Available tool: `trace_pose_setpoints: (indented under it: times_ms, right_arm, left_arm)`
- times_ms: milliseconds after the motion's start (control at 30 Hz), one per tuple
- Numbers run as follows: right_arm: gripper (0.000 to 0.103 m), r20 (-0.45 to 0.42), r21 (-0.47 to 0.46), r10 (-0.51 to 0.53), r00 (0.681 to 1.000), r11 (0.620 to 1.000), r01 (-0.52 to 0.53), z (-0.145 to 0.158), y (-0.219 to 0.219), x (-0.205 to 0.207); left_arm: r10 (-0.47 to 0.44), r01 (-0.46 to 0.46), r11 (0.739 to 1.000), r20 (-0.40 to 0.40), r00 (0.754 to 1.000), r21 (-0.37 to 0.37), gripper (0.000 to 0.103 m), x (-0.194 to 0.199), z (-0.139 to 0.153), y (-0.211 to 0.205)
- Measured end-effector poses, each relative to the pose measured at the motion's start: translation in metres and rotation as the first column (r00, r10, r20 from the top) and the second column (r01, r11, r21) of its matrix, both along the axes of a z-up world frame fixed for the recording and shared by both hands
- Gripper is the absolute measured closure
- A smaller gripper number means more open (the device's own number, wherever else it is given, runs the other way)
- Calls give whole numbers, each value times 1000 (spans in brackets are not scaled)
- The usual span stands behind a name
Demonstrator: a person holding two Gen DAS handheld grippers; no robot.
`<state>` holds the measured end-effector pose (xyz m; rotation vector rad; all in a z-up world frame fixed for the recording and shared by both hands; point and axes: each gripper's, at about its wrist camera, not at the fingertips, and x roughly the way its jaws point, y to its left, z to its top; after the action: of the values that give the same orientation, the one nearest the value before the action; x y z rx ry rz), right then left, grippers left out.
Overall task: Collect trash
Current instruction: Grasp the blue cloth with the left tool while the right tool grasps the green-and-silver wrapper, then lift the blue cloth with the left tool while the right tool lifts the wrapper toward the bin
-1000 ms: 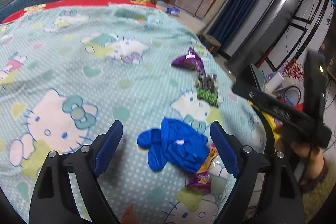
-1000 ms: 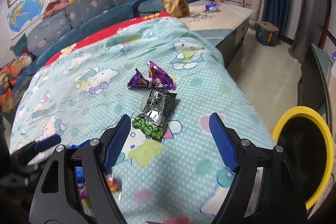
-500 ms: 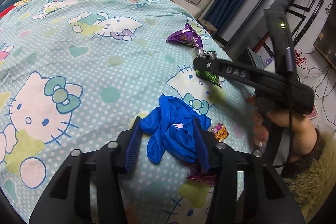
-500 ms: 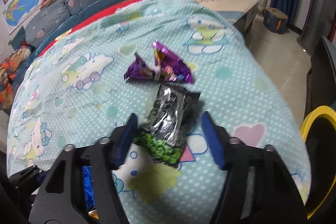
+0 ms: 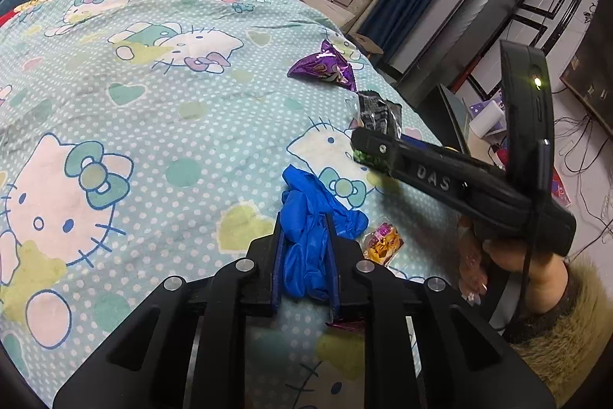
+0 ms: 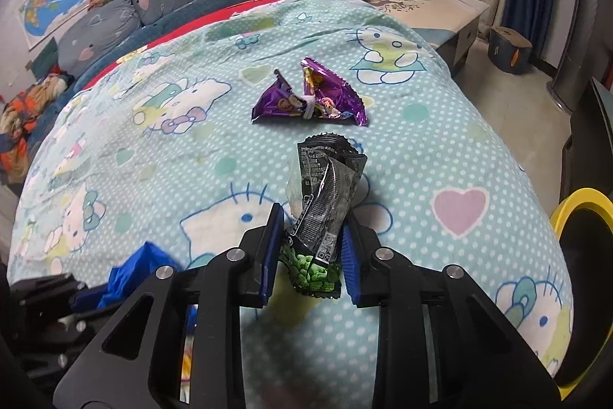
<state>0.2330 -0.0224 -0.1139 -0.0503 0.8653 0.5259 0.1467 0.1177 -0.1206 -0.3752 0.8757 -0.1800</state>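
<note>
Left tongs [image 5: 304, 255] are clamped tight on the crumpled blue glove [image 5: 310, 217], pads squeezing its lower bunch so the soft thing cannot slip; the rest of the glove spills forward onto the blanket [image 5: 153, 102]. Right tongs [image 6: 310, 252] have the black-and-green snack bag [image 6: 322, 206] between the pads and are closing on it; the bag stands crumpled upward from the pinch, green end low. Both tools point down at a slant, likely because the trash lies flat on a soft bed and must be scooped from the edge.

Just beside the glove, right of the left tongs, sits a small orange candy wrapper [image 5: 383, 242], loose. A scrap of purple foil [image 5: 343, 324] peeks from under the left tool. Farther up the blanket lies the purple wrapper [image 6: 310, 98], knotted in the middle, untouched, near the snack bag but apart from it.

Yellow-rimmed bin [image 6: 574, 213] waits off the bed's right edge, on the right tool's side, probably the drop spot. Person's hand [image 5: 525, 267] holds the right tool.
</note>
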Motion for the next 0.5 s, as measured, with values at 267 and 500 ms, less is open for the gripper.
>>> trace_pose_setpoints:
  times_ms: [267,500]
  right_arm:
    - [83,9,12,8,1000,1000,-9,8,-6,-14]
    - [83,21,25,13,1000,1000,-13,18,-10,-23]
  left_arm:
    - [30,-30,1000,29,999,-2,87,-10,13,10]
    - [60,-60,998,66,996,1,87,-18,30,17]
